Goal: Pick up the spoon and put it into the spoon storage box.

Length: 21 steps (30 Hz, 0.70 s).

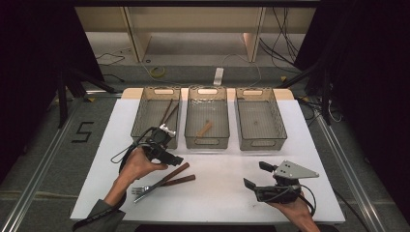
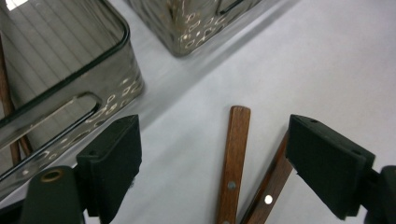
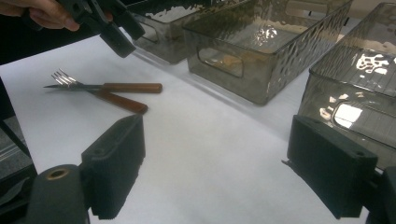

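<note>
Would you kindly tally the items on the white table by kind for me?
Clear bins: 3
Wooden-handled cutlery lying loose on the white table, fork and knife: 2
Total: 5

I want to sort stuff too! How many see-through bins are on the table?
3, in a row at the table's far edge: the left bin, the middle bin and the right bin.

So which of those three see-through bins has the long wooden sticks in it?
The left bin, the one nearest the left gripper. Two thin brown sticks lean inside it; the middle bin holds one short piece, the right bin looks nearly empty.
</note>
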### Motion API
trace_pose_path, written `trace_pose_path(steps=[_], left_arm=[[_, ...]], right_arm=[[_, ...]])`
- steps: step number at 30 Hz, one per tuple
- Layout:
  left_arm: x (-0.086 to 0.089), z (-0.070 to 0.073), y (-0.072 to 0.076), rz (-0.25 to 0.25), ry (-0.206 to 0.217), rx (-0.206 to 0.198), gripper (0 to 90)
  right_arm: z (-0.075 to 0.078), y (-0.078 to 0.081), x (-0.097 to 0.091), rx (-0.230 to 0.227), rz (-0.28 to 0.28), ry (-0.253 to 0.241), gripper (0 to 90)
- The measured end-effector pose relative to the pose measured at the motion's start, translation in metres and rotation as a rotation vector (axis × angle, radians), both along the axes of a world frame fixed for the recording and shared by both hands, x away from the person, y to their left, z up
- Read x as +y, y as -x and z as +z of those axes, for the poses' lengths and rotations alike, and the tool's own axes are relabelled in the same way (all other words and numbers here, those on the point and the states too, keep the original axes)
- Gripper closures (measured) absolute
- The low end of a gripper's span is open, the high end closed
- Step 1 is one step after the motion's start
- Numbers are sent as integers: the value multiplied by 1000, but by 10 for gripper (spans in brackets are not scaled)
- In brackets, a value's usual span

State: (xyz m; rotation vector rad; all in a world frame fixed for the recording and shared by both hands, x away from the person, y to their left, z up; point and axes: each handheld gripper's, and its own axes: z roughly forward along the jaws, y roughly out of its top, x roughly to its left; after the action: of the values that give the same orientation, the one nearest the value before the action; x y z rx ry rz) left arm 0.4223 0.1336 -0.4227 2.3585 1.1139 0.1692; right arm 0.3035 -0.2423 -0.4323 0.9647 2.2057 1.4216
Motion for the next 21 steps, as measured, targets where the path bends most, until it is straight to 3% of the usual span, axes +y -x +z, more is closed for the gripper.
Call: trace_pose_path(steps=[5, 14, 21], left_arm=[[4, -3, 2, 6, -15, 22, 170], [11, -8, 8, 6, -41, 11, 162], [17, -15, 8, 18, -66, 39, 164]], right_arm=[[0, 0, 0, -1, 0, -1, 200], [1, 1, 1, -4, -1, 1, 200], [0, 1, 1, -4, 1, 4, 200]])
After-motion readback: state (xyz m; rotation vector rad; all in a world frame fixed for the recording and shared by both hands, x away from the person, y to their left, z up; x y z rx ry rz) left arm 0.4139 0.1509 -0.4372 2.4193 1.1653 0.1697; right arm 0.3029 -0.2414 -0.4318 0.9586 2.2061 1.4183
